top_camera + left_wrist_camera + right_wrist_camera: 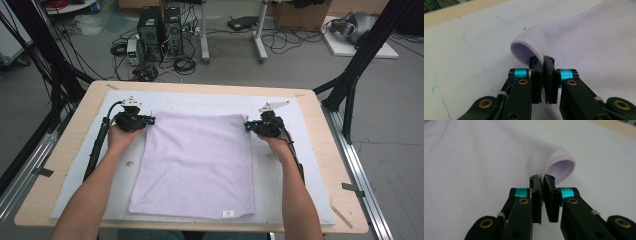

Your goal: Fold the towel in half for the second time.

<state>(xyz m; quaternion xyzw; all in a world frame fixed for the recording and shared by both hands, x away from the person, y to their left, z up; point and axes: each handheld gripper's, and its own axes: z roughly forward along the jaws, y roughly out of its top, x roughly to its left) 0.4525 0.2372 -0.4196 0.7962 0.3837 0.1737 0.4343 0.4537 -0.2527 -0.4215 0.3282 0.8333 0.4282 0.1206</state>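
Pinching the far-left corner of the lilac towel (197, 162), the left gripper (150, 120) has its jaws closed tight on the hemmed edge; in the left gripper view (543, 62) the stitched hem curls up into a small loop just left of the jaws, cloth clamped between the pads. Right gripper (248, 126) same deal on the far-right corner: jaws shut on the towel edge, and the right gripper view (542, 181) shows the hem looping up just right of the jaws. Both corners lift slightly off the surface, rest of the towel lies flat.

Left hand (121, 136) and right hand (279, 144) hold the grippers from the near side, forearms coming in from the near edge, cable trailing along each arm.

Towel spreads across the middle of a white mat (90, 165), small white label (228, 213) at its near-right edge. Mat covers most of the wooden table (47, 185). Faint blue marks on the mat left of the left gripper.

Beyond the far table edge: grey floor, black computer towers (160, 32), tangled cables, black frame posts at both sides.
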